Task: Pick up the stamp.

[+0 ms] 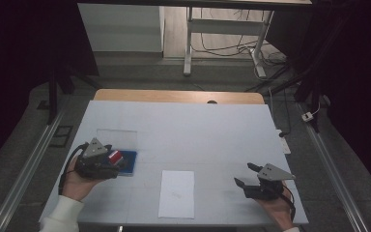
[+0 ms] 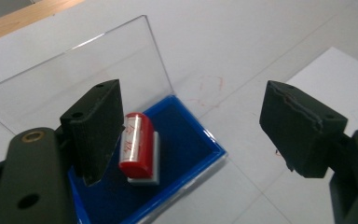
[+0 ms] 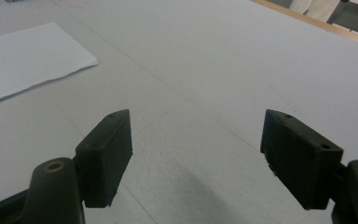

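A blue tray (image 1: 128,164) with a clear hinged lid (image 1: 117,137) standing open lies at the table's left. Inside it a red stamp (image 2: 135,145) on a white base rests on the blue lining (image 2: 186,144). My left gripper (image 1: 112,162) hovers over the tray, held by a hand in a white sleeve; its jaws stand wide apart, and the stamp (image 1: 115,155) sits just beside the left jaw, untouched. At the table's right front my right gripper (image 1: 246,174) is open above bare tabletop, nothing between its fingers (image 3: 107,154).
A white sheet of paper (image 1: 177,193) lies at the front middle of the grey table cover (image 1: 198,135); its corner (image 2: 340,74) shows past the left gripper. A wooden table edge (image 1: 178,95) runs along the back. Desk legs and cables stand on the floor beyond.
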Tool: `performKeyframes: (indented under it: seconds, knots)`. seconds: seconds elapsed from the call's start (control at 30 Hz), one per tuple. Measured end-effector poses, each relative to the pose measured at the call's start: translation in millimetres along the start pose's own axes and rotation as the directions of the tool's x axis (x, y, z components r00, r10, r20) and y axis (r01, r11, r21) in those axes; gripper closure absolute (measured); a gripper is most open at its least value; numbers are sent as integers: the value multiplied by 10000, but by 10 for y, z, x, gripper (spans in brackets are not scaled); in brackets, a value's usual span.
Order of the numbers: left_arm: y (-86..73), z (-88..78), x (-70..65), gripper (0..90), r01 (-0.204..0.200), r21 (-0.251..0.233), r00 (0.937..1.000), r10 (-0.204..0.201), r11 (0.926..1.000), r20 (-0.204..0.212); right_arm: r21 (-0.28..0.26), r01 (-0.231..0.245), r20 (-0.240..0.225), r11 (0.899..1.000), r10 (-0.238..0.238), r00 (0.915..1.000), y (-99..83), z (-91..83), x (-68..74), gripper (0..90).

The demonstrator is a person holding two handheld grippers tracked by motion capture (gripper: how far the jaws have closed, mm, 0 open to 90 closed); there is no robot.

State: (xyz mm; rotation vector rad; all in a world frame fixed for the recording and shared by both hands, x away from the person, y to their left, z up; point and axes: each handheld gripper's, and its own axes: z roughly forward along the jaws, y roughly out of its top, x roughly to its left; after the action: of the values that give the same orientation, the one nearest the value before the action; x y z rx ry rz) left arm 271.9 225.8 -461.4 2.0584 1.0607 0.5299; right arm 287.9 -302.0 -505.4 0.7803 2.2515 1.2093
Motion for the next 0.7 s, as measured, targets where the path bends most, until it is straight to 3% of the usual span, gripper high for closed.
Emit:
performKeyframes:
  seconds: [0.3, 0.47, 0.7]
  knots:
    - [77, 139, 125, 234, -28, 397, 10000, 31, 9992, -84, 6, -39, 17, 10000, 39, 10000, -3, 17, 8, 243]
    - [51, 249, 228, 248, 53, 889, 9997, -31, 9960, -247, 80, -25, 12, 10000, 25, 10000, -8, 23, 10, 244]
    - [13, 327, 273, 281, -108, 1209, 9990, 158, 9926, -412, 233, 29, 72, 9997, -30, 10000, -11, 31, 12, 245]
